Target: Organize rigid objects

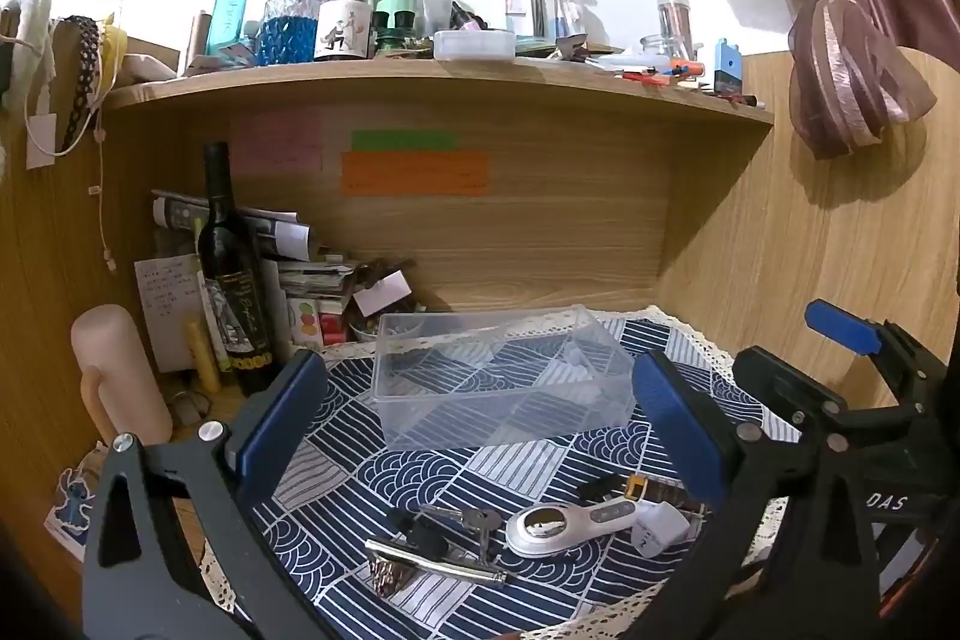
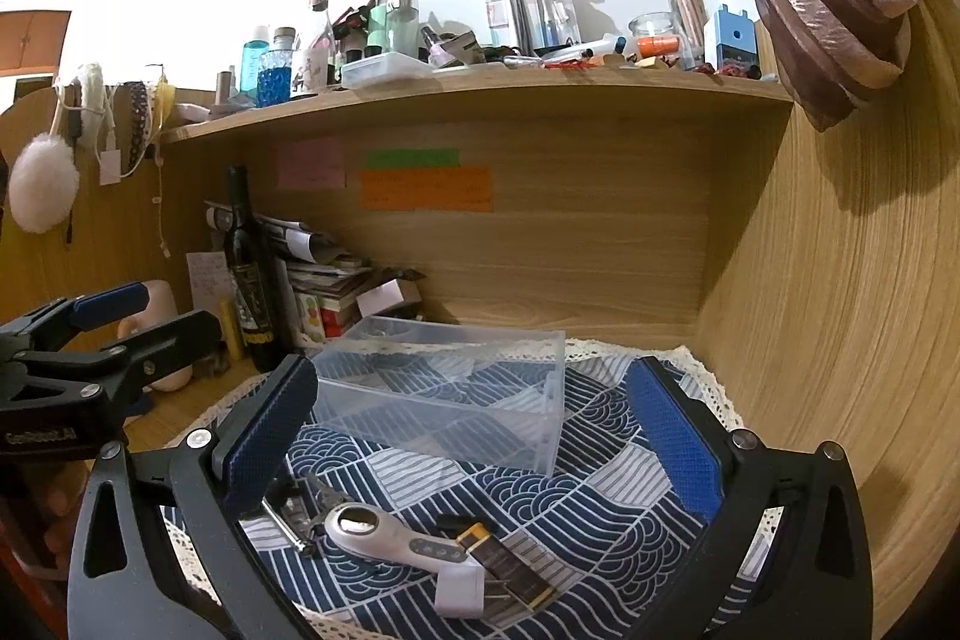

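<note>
Patterned cloth (image 1: 540, 466) bears a clear box (image 1: 501, 376), keys (image 1: 462, 520) and clutter; both grippers' jaws gape wide, empty.

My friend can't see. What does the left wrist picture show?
An open left gripper hangs over a blue patterned cloth, with a clear plastic box behind it. Keys, a metal clip and a white handheld gadget lie nearer.
</note>
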### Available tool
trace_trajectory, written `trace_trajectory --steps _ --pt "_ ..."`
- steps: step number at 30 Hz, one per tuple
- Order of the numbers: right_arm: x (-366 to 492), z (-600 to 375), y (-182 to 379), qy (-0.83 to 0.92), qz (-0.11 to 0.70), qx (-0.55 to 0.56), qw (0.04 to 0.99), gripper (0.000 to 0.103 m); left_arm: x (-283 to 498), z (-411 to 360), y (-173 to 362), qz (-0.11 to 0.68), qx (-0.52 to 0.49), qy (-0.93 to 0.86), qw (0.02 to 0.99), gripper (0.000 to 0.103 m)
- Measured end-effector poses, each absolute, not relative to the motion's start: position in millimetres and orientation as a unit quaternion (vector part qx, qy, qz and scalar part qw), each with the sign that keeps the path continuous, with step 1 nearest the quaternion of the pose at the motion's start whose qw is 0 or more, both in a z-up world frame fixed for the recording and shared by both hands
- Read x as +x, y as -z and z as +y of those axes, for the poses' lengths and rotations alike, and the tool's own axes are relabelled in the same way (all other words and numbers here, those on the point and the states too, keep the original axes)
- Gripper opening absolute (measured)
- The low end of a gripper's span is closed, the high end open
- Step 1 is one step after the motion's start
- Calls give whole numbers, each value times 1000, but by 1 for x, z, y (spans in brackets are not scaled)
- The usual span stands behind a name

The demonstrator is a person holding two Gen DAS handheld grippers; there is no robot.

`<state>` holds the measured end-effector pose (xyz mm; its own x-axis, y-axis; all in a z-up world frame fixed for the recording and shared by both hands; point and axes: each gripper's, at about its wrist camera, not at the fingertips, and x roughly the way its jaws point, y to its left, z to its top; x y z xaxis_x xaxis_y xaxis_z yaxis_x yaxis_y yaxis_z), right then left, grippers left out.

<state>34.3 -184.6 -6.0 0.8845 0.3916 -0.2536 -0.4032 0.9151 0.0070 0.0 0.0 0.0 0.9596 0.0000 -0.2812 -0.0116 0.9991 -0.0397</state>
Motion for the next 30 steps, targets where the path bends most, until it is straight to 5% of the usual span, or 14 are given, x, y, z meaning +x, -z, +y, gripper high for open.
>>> trace_trajectory --steps 30 --pt "32 -182 3 -209 119 -27 970 103 1 1 -4 141 -39 9 989 103"
